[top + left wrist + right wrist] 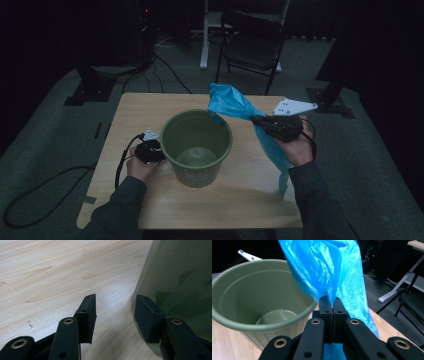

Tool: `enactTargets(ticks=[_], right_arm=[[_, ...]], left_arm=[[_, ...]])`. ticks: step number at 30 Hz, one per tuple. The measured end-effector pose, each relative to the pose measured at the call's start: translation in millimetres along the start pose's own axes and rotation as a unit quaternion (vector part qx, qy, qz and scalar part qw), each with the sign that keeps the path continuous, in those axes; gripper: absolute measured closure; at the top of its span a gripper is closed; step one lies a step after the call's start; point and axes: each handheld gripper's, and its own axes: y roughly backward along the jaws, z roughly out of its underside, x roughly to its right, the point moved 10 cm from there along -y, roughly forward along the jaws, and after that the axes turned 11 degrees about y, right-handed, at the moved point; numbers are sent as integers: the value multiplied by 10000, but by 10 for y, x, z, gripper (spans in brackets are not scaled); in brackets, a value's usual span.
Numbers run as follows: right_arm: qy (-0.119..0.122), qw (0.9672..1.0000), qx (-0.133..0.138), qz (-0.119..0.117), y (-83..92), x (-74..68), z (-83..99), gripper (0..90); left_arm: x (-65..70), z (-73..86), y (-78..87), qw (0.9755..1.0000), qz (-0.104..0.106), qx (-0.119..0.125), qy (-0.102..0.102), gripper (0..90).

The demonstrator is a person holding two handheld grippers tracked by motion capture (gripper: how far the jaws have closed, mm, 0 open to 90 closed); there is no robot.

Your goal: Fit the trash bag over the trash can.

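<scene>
A green plastic bucket point(196, 148) stands upright in the middle of the wooden table point(140, 107); it looks empty inside point(257, 297). My right gripper point(256, 120) is shut on a blue plastic bag point(235, 104), holding it beside the bucket's right rim; part of the bag hangs down past the hand point(275, 150). In the right gripper view the jaws pinch the blue bag point(329, 272) just right of the bucket's rim. My left gripper point(157, 151) rests on the table at the bucket's left side, open, with one pad point(148, 317) against the bucket wall point(180, 282) and the other pad point(86, 317) apart.
A black folding chair point(255, 42) and a white table leg point(204, 35) stand on the floor beyond the table's far edge. Cables point(45, 185) trail across the floor at the left. Bare tabletop lies in front of the bucket.
</scene>
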Motion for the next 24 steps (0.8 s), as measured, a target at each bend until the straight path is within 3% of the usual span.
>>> enactTargets(ticks=[4,11,24], right_arm=[[16,9999,33,-102,-6,-46,-14,894],[162,9990,-151,-399,-139,-168,45,892],[386,9934,-548,-932,-476,-406,172,889]], left_arm=[[3,0,2,10000,-1,-10,-15,525],[2,-4,3,10000,-1,14,-1,524],[8,-11,20,10000,18,47,4,525]])
